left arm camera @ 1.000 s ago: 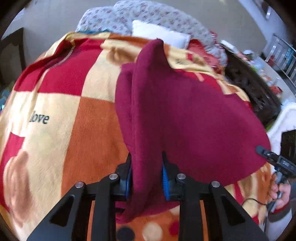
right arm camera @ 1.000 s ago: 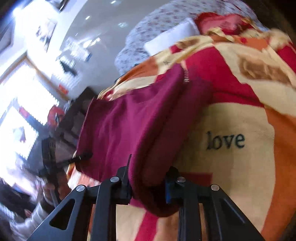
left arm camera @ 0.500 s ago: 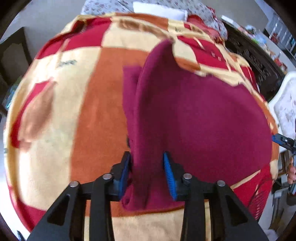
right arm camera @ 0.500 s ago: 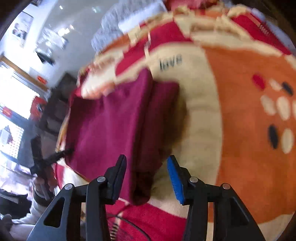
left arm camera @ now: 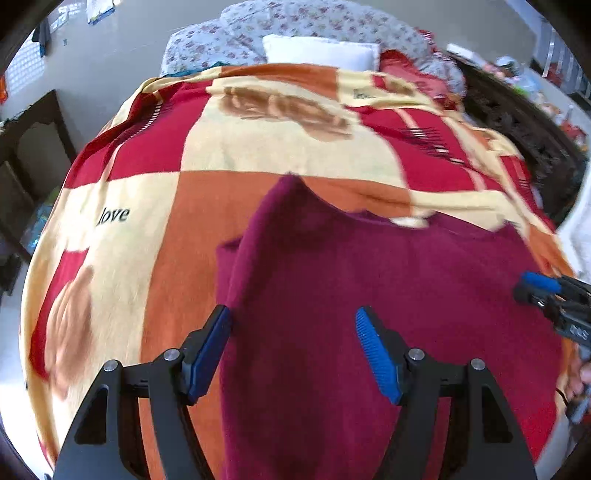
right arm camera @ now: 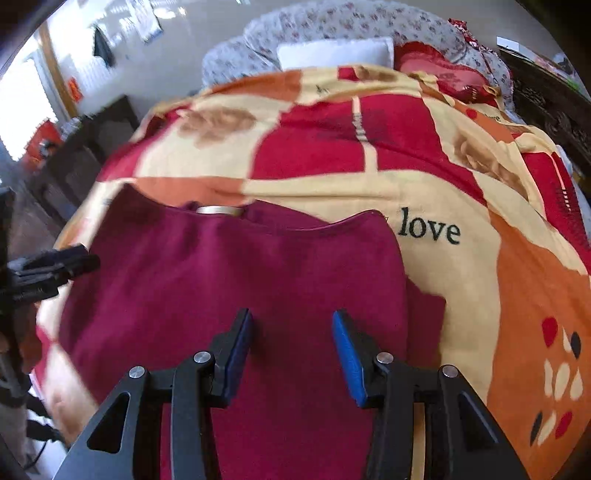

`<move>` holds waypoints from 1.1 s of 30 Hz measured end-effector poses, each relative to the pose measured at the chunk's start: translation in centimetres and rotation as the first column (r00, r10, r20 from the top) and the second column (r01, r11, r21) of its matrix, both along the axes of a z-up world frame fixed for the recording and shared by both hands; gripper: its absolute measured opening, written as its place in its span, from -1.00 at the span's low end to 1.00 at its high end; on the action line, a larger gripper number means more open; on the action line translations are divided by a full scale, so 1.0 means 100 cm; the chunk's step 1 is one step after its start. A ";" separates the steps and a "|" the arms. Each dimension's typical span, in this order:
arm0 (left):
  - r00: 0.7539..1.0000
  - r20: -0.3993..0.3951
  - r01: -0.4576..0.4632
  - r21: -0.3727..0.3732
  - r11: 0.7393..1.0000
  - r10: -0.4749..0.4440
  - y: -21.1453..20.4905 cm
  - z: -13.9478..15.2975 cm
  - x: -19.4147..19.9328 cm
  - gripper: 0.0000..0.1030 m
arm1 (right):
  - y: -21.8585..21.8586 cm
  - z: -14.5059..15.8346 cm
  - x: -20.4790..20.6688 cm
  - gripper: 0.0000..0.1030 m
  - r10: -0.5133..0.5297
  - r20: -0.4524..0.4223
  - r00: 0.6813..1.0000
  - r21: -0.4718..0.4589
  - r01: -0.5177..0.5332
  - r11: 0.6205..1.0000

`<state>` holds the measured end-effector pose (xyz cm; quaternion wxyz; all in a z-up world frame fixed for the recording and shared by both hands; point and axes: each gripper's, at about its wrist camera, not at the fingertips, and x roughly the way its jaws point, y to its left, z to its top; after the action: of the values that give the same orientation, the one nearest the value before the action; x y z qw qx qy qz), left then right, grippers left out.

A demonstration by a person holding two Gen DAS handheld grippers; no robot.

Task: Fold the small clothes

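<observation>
L wrist view: left gripper (left arm camera: 293, 347) seen w/ blue-padded jaws spread wide, nothing pinched between them; jaws hover just above the maroon garment (left arm camera: 369, 295). Garment is laid flat on the patchwork blanket (left arm camera: 236, 151) (red, cream, orange squares; "love" lettering on a cream square at left), neckline turned toward the far end of the bed, one edge folded over along the garment's left side, a narrow strip of lower layer showing beside it. Right gripper (left arm camera: 532, 286) is noted at the frame's right edge, over the garment's far side, blue pad tip visible; jaw gap can't be read from here. White pillow (left arm camera: 321, 53) and floral bedding (left arm camera: 295, 26) are set at the head of the bed; dark wooden furniture (left arm camera: 517, 122) stands beside the bed at right. R wrist view: right gripper (right arm camera: 291, 345) seen w/ jaws parted, nothing held, poised over the maroon garment (right arm camera: 221, 280). Garment is spread flat on the blanket (right arm camera: 369, 147), light neck label visible at the collar, folded edge along its right side w/ lower layer showing just past it, near the "love" lettering. Left gripper (right arm camera: 74, 258) enters from the frame's left edge, tips over the garment's left border; blurred. White pillow (right arm camera: 332, 51) is at the bed head.
</observation>
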<state>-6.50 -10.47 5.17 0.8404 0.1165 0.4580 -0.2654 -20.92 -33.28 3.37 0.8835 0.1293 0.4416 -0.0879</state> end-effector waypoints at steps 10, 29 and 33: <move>0.987 -0.102 -0.127 -0.033 0.991 0.123 0.007 -0.038 0.058 0.46 | -0.025 -0.018 0.046 -0.01 -0.078 -0.053 0.996 -0.146 0.070 0.987; 0.991 -0.001 -0.130 -0.018 0.991 0.130 0.029 -0.002 0.001 0.46 | 0.034 -0.006 -0.036 0.25 -0.001 0.012 1.000 -0.044 0.001 0.999; 0.994 0.019 -0.105 -0.013 0.994 0.105 0.026 0.003 -0.010 0.46 | 0.039 0.002 -0.038 0.25 0.003 0.035 0.999 0.001 -0.003 1.000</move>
<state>-7.50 -7.87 5.47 0.8583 0.0900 0.4536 -0.2223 -24.71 -29.39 3.55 0.8911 0.1306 0.4264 -0.0843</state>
